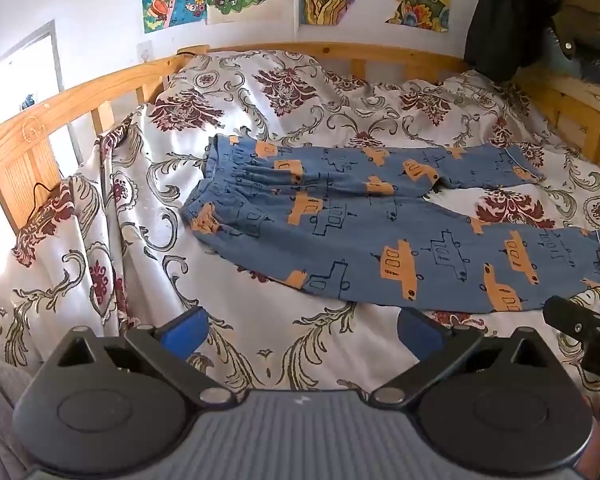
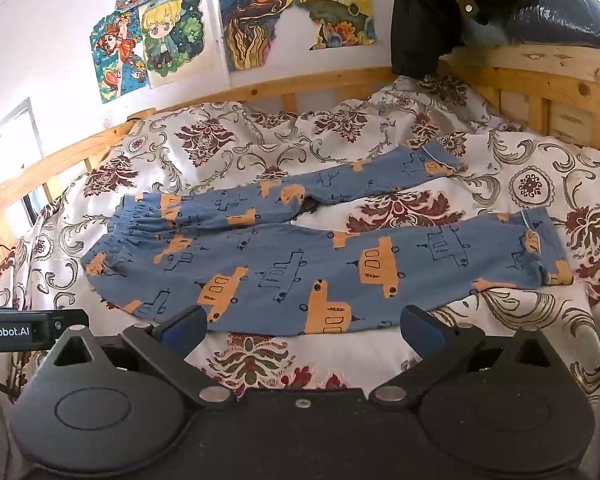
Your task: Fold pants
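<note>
— grippers first: our left gripper (image 1: 300, 330) and right gripper (image 2: 302, 326) hover with jaws spread wide, nothing between them.
— so we're poised for a first grasp?
— we think so. just beyond, the pants (image 2: 300, 264) lie flat on the floral bedspread (image 2: 380, 136), legs parted, unfolded, waistband toward the left.

Both wrist views look down across the bed (image 1: 260, 92), sharing the pants (image 2: 300, 264), left view further left.
</note>
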Demonstrator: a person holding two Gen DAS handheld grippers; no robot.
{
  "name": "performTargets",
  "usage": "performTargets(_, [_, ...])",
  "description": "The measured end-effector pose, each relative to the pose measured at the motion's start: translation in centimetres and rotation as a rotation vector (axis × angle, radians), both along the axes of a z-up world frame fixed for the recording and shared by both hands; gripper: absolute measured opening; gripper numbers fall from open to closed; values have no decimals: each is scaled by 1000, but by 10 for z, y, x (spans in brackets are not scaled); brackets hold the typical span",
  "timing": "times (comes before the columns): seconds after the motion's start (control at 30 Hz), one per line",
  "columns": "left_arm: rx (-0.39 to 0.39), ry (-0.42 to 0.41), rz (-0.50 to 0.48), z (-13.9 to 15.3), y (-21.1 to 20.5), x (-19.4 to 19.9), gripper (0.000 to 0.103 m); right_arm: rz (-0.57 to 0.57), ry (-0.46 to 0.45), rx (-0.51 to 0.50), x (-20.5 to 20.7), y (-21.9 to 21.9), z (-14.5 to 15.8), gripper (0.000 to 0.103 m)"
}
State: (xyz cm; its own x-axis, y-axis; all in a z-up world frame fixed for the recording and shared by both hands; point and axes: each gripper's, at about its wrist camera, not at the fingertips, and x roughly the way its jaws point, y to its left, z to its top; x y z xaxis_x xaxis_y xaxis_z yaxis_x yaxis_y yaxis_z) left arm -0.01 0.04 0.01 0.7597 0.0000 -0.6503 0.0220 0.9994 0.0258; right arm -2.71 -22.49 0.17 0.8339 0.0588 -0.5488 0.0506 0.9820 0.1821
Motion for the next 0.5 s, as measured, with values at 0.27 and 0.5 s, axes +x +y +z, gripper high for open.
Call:
performTargets(0.27, [-1,2,1,-7,1,-1,103,-1,1,1,0,1,0,102])
performTargets(0.5, [-1,4,1,-7,3,1,103,-2,3,1,-1,1,0,102])
